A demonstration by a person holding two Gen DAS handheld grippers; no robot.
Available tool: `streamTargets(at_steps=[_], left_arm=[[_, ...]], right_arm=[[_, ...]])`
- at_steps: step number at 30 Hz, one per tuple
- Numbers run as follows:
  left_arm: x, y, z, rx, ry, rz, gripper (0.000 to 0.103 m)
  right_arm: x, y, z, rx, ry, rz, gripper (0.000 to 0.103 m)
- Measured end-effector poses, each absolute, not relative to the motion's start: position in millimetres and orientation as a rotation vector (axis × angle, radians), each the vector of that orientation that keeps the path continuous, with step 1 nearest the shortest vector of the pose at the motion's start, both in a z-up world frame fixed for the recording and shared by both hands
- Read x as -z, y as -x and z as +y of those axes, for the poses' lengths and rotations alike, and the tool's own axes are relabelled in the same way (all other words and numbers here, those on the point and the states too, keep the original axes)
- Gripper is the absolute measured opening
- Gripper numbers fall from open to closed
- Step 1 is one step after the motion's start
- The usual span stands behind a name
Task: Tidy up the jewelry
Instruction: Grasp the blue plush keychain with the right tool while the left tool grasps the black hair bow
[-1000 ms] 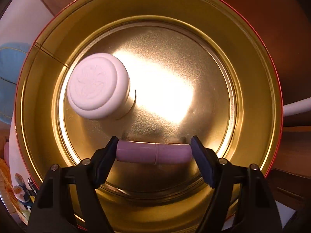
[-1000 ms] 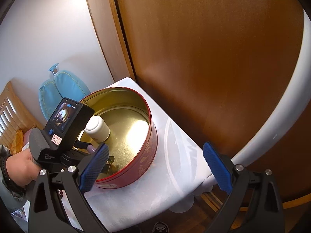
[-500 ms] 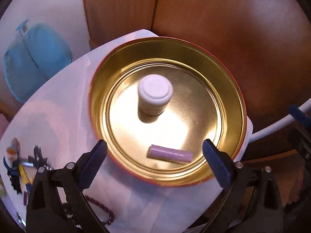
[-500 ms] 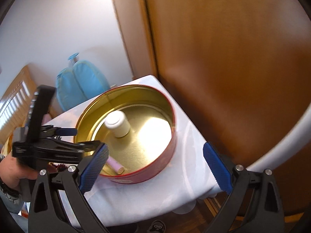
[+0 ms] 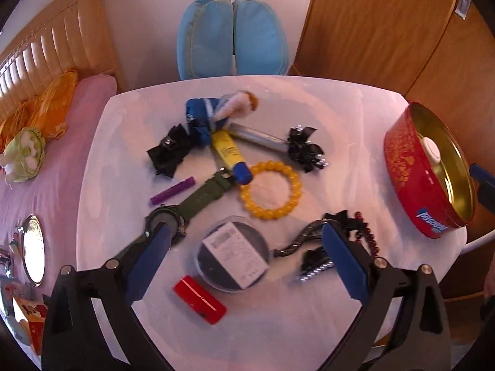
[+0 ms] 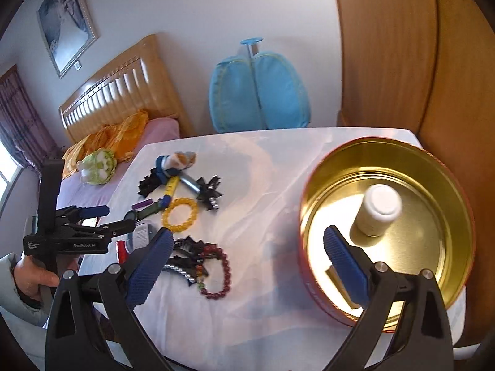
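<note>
A round red tin with a gold inside stands at the table's right end, with a white jar upright in it. Loose on the white cloth lie a yellow bead bracelet, a dark red bead bracelet, a green watch, a purple tube, a red case, black bows and a round black case. My left gripper is open and empty above the black case. My right gripper is open and empty, between the red bracelet and the tin.
A bed with a pink sheet and wooden headboard lies left of the table. A blue bag stands behind it. Wooden doors rise at the right. A small round mirror lies on the bed's edge.
My left gripper let go of the pale purple tube in the tin, opened, and swung left over the scattered items. My right gripper turned left, now facing the table.
</note>
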State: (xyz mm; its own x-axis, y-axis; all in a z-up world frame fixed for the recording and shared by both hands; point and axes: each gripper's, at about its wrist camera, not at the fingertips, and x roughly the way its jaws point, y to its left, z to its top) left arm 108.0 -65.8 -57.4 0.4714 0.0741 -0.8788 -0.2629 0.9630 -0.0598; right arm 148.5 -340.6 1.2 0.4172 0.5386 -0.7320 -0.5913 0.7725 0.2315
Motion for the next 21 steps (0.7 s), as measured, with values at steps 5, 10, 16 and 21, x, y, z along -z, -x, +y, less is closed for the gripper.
streamTargets(at_steps=[5, 10, 16, 21], left_arm=[[69, -120, -31, -0.210, 0.067, 1.054, 0.095], [89, -138, 15, -0.147, 0.008, 1.067, 0.095], [104, -151, 56, -0.064, 0.027, 1.043, 0.095], [112, -159, 67, 0.027, 0.067, 1.035, 0.095]], right_arm=[[24, -160, -267, -0.730, 0.088, 0.986, 0.098], [41, -190, -195, -0.723, 0.094, 1.043, 0.098], [51, -227, -120, -0.706, 0.085, 1.044, 0.098], [68, -247, -81, -0.675, 0.082, 1.067, 0.098]])
